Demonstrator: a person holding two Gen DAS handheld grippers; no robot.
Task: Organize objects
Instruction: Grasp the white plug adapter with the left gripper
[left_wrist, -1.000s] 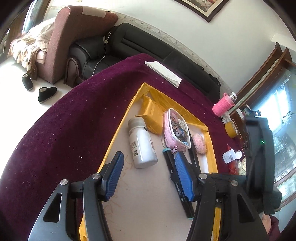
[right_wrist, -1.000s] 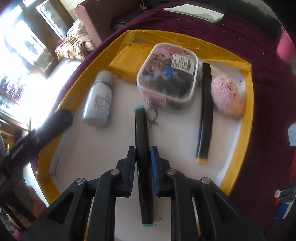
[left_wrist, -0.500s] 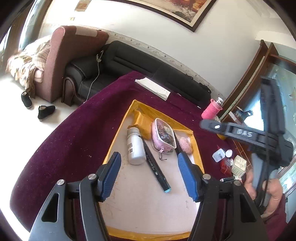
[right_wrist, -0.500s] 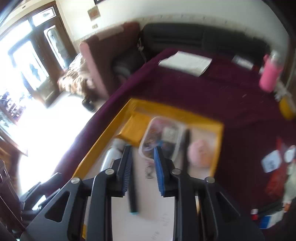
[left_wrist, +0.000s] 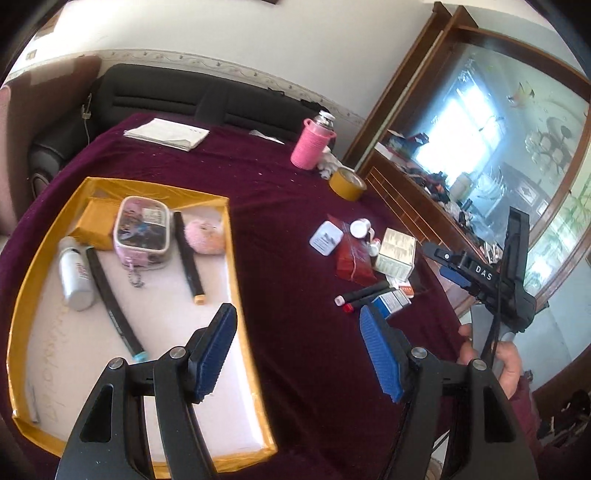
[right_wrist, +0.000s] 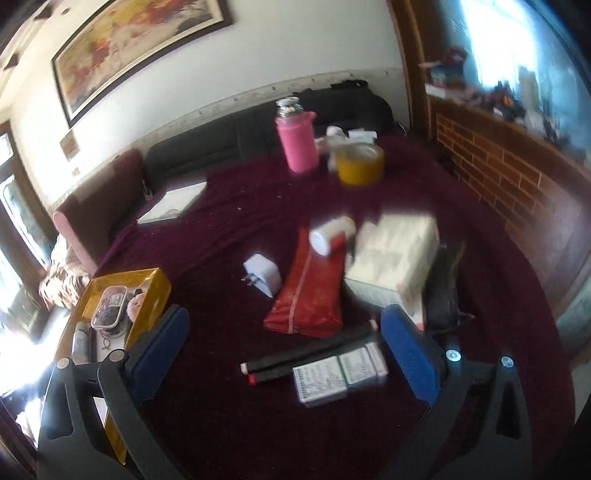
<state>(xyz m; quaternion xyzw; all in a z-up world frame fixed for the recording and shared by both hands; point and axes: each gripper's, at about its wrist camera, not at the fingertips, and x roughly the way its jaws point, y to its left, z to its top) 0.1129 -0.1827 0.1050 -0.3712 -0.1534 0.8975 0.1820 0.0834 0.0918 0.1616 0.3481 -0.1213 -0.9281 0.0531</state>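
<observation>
Since the earlier frames the right tool has let go of the black teal-tipped marker, which now lies in the yellow-rimmed tray, and has swung away to the loose pile on the maroon worktop. Its jaws have just been opening and now stand wide apart with nothing between them. The left tool has also swung right, from over the tray to its right rim; its jaws have just been opening too, and they are parted and empty.

In the tray the teal-tipped marker lies just beside a white bottle. Near them are a pink clear-lidded pouch, a second black marker with an orange tip, a pink fluffy ball and a yellow packet.

Outside the tray, on the worktop, the right wrist view shows a red packet, a white plug adapter, a small white bottle resting on the red packet's far end, a pale carton, two black markers side by side and a white printed box just in front of them. Farther back stand a pink flask and a roll of yellow tape. That view is blurred.
</observation>
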